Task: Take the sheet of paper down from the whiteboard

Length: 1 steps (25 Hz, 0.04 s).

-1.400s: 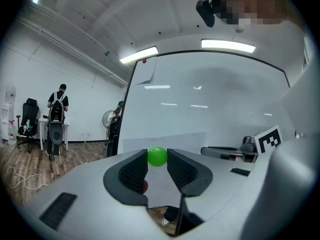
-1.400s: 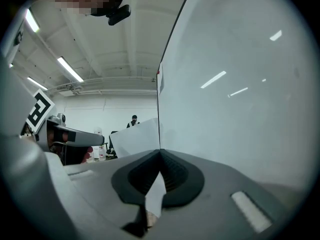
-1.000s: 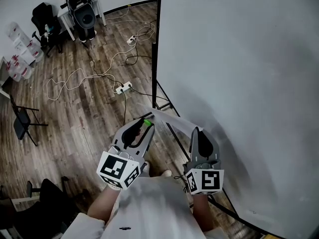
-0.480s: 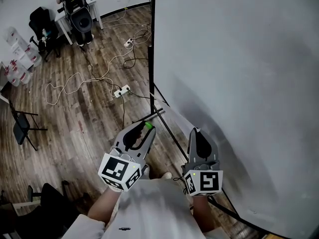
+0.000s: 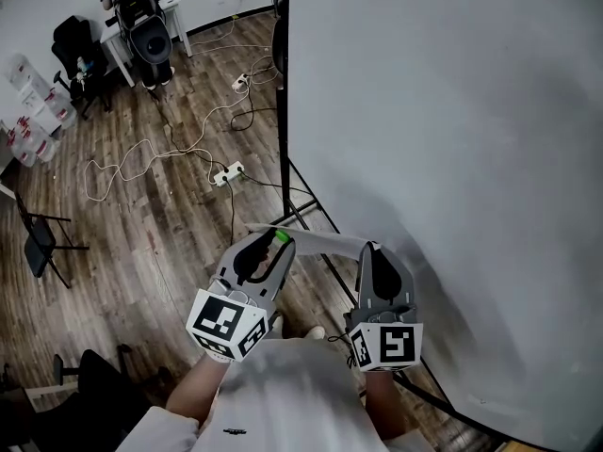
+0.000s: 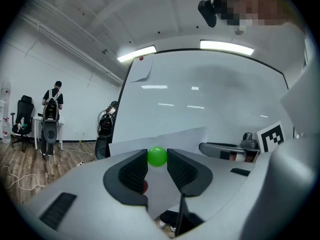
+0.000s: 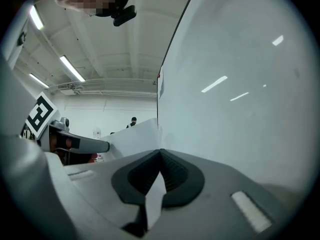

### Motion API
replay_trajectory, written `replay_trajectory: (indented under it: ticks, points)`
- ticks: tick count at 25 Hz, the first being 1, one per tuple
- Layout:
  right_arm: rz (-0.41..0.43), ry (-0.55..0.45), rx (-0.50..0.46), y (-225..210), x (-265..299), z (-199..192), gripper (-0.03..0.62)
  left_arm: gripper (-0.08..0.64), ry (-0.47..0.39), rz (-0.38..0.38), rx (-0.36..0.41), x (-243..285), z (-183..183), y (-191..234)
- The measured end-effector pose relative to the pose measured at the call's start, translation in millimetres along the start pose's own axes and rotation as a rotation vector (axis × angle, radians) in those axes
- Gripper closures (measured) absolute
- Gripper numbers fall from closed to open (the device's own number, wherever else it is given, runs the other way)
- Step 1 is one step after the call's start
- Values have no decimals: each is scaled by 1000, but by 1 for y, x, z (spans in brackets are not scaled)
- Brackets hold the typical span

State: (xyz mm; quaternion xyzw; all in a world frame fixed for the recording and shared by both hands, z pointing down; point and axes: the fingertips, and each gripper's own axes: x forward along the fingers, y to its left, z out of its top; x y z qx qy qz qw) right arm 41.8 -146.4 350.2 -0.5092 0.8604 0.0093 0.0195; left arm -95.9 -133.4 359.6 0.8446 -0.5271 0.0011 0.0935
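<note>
Moved: not much tbh. Both grippers sit about where they were a second ago, but the head view has swung a little, so the whiteboard's left edge is further left in the picture. The paper now reads as a pale band running from one gripper to the other.
Sheet of paper (image 5: 320,243): held up between the two grippers, low down in front of the whiteboard (image 5: 452,139) near its left edge. Can't tell if any part of it touches the board.
Left gripper (image 5: 279,241): jaws fairly wide, with the tips pressed on a green ball (image 6: 157,156) from both sides. The sheet passes down through the gap behind and under the ball.
Right gripper (image 5: 373,249): jaws closed right down, pinching an edge of the sheet. A white sliver of paper shows in the slot between the pads.
Red spot: something small and red peeks out behind the left gripper's left jaw, no idea what it is.
Board stand: black legs (image 5: 311,201) under the board's left edge.
Floor (image 5: 141,234): wood planks, with pale cables looping to a power strip (image 5: 229,170).
Background: a person (image 6: 52,101) stands by a desk at the far wall, well away from all this.
</note>
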Motion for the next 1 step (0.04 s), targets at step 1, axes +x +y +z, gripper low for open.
replay_trajectory:
  ticks: [1]
  points:
    - [0,0,0,1,0,0,581,434,-1,-1,0,-1,0,1]
